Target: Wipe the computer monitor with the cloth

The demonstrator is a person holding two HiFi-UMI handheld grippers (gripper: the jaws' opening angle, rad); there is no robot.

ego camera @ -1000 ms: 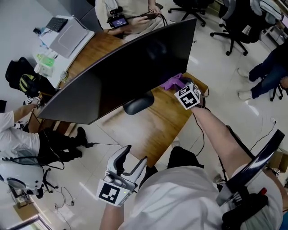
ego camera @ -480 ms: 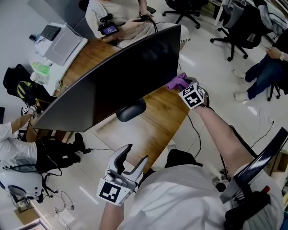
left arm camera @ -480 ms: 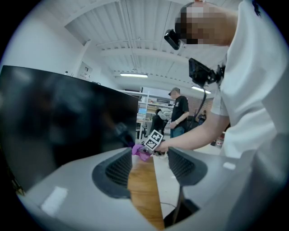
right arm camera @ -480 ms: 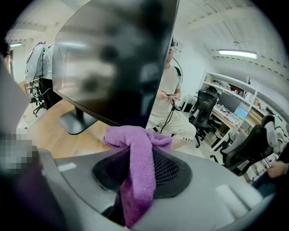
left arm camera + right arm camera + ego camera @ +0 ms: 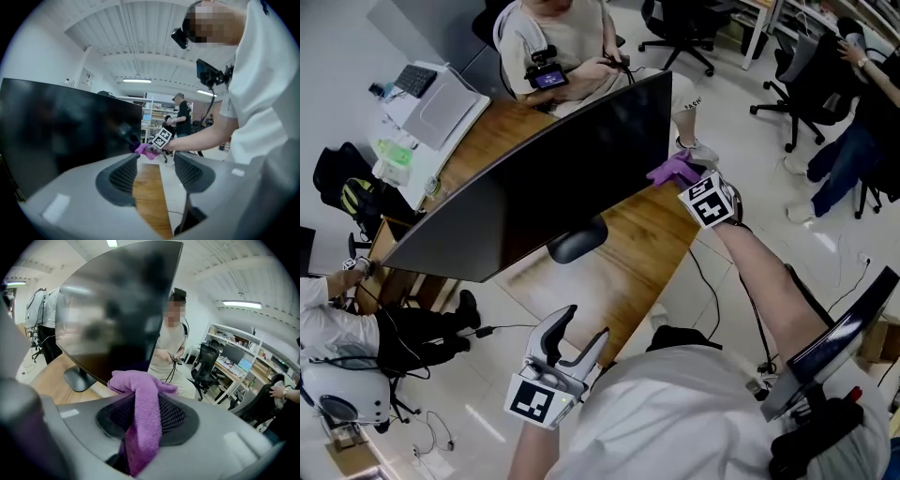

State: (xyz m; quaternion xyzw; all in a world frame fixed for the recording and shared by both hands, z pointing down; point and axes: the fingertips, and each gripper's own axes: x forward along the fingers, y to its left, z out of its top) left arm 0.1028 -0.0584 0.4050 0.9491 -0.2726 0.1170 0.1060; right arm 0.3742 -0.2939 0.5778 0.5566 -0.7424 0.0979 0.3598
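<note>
While the left tool gapes empty, the right tool pinches cloth at the monitor

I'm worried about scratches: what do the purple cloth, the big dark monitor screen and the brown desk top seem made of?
The purple cloth: soft terry or microfibre, judging by its fuzzy nap and limp drape. The dark monitor screen: smooth, semi-gloss panel, glass or plastic unclear; it throws blurred reflections. The brown desk top: wood or wood-look laminate, with lengthwise grain streaks; which cannot be told.
</note>
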